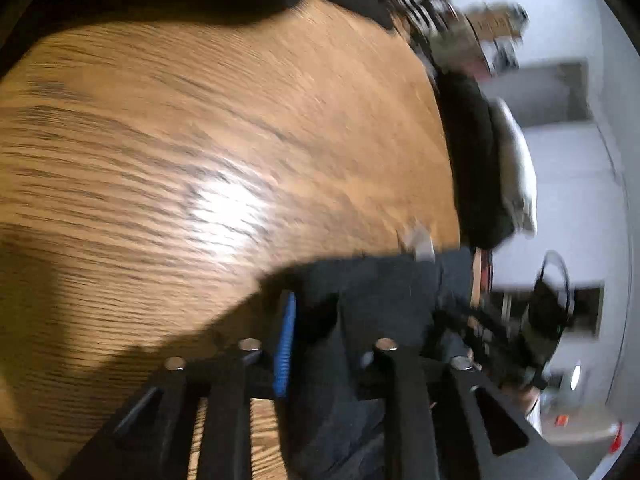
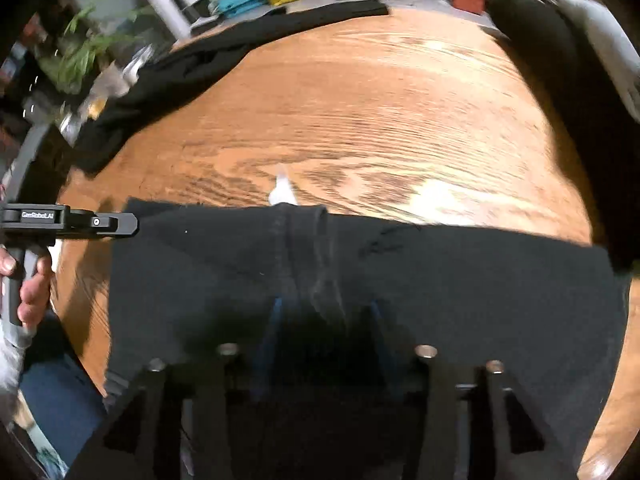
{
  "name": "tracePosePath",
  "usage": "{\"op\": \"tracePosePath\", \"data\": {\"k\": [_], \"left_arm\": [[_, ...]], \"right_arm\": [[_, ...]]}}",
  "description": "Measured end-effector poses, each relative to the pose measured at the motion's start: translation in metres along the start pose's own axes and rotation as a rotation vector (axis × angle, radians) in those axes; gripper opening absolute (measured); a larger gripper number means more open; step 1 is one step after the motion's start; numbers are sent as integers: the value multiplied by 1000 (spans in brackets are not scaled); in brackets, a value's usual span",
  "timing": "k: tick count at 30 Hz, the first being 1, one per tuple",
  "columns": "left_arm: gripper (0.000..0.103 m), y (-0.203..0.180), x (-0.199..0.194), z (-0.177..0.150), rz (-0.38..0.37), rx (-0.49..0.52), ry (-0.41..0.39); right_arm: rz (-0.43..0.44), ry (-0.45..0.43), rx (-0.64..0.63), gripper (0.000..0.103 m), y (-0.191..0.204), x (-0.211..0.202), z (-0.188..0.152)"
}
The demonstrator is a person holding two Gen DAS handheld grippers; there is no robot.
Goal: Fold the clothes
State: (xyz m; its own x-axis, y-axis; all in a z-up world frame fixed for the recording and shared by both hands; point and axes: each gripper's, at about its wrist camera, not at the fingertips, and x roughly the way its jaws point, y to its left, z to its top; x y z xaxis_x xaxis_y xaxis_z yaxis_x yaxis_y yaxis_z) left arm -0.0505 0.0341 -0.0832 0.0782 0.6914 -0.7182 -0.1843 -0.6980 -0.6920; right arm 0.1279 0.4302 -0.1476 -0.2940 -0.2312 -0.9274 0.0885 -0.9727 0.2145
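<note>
The black garment (image 2: pixel 360 280) lies flat on the wooden table (image 2: pixel 380 100), filling the lower half of the right wrist view, with its long axis going from left to right across the frame. The right gripper (image 2: pixel 326 312) is directly above its middle, fingers spread wide and holding nothing; whether they touch the cloth I cannot tell. The left gripper (image 2: pixel 120 226) enters from the left edge of that view, at the garment's upper left corner. In its own view, its fingers (image 1: pixel 285 344) stand apart with dark cloth between them, low in the frame; if they grasp it I cannot tell. I judge the left corner is the nearer grip point.
</note>
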Motion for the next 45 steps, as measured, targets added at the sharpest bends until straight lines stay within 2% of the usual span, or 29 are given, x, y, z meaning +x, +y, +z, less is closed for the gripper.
{"op": "tracePosePath", "data": {"k": [2,3,6,8,11,13,18,19,20,21,22,24,25,26,27,28,29,32,35,36,37,38,39,41,43,45], "left_arm": [[61,5,-13,6,-18,-22,-48],[63,6,-17,9,-27,-29,-59],[64,5,-13,10,-44,-18,-36],[64,2,-10,8,-12,6,-48],[64,-3,2,6,16,48,16],[64,-7,7,4,17,69,32],[64,-18,16,0,31,114,38],[58,-22,17,-1,54,136,25],[39,-24,15,-1,94,151,-3],[36,-23,12,-2,130,150,-31],[36,-22,8,-2,166,148,-59],[36,-18,-1,-7,223,133,-101],[38,-13,-9,-15,227,109,-98],[44,-7,-17,-24,225,88,-91],[48,-3,-23,-37,208,71,-80],[55,2,-27,-51,182,55,-69],[56,6,-30,-66,156,40,-58],[58,11,-35,-100,126,16,-59],[61,11,-35,-117,95,-4,-72],[62,10,-35,-120,85,-8,-74],[62,8,-34,-123,74,-13,-76],[62,7,-33,-127,73,-19,-78],[62,6,-34,-130,82,-27,-81],[62,3,-34,-137,91,-39,-79],[62,4,-32,-143,63,-37,-52],[62,2,-29,-148,43,-24,-33]], "right_arm": [[8,-23,27,64,-7,-10,-3],[12,-26,36,65,-8,-12,-4],[40,-27,60,65,-9,-13,-6],[61,-33,107,64,-13,-7,0],[88,-40,190,55,-18,9,14],[110,-45,244,56,-21,17,22],[157,-90,340,62,-27,15,16],[168,-116,368,63,-29,13,14],[184,-129,381,57,-29,14,12],[193,-116,367,20,-27,18,12],[185,-102,356,0,-26,23,11],[101,-74,350,7,-29,33,9],[89,-80,365,10,-33,31,5],[96,-93,379,21,-36,24,-2],[109,-111,390,49,-38,16,-10],[139,-131,386,60,-36,7,-21],[177,-132,368,65,-31,0,-33],[319,-75,345,63,-15,-5,-65],[467,-29,372,61,2,3,-86],[484,-23,369,61,8,6,-90],[474,-14,359,58,13,9,-93],[452,-4,348,42,15,11,-93],[433,5,337,17,17,15,-94],[407,6,320,14,17,15,-96],[404,18,311,13,17,14,-99],[418,47,304,24,15,16,-101]]}}
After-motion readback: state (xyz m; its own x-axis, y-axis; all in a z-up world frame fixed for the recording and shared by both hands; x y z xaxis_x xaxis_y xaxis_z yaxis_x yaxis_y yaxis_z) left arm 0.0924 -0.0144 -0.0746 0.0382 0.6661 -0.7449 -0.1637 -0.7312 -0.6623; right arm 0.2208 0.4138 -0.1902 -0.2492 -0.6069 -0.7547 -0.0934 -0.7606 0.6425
